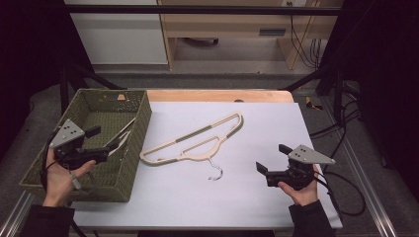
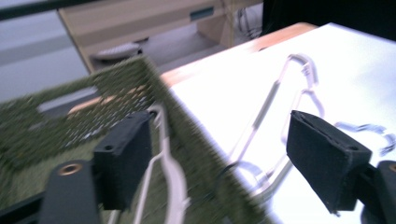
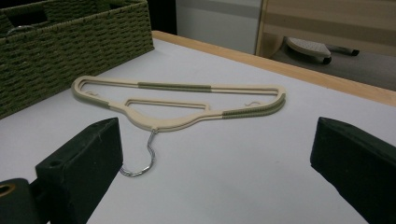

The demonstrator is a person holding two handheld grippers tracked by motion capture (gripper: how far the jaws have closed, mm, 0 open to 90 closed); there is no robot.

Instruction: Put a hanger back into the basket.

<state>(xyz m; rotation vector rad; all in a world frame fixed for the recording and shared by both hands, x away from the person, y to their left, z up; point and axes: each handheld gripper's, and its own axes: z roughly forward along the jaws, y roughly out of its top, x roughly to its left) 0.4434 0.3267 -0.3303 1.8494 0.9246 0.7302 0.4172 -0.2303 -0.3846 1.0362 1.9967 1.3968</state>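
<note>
A cream hanger (image 1: pixel 197 138) with green grip strips and a metal hook (image 1: pixel 215 173) lies flat on the white table top (image 1: pixel 247 197), just right of a green woven basket (image 1: pixel 143 118). A second pale hanger (image 1: pixel 123 131) lies inside the basket, leaning on its right wall. My left gripper (image 1: pixel 101 142) hovers over the basket's near right part, open. In the left gripper view that inner hanger (image 2: pixel 163 158) passes close to the left jaw, untouched by the pads, and the gripper (image 2: pixel 224 158) straddles the basket wall (image 2: pixel 187 130). My right gripper (image 1: pixel 272 158) is open and empty, low at the table's right, facing the flat hanger (image 3: pixel 177 102).
A wooden table edge (image 1: pixel 217 95) runs along the back. Behind it stand light wooden furniture (image 1: pixel 237 29) and a white cabinet (image 1: pixel 118 34). Black cables (image 1: pixel 341 128) hang off the right side. The basket (image 3: pixel 70 42) fills the table's left end.
</note>
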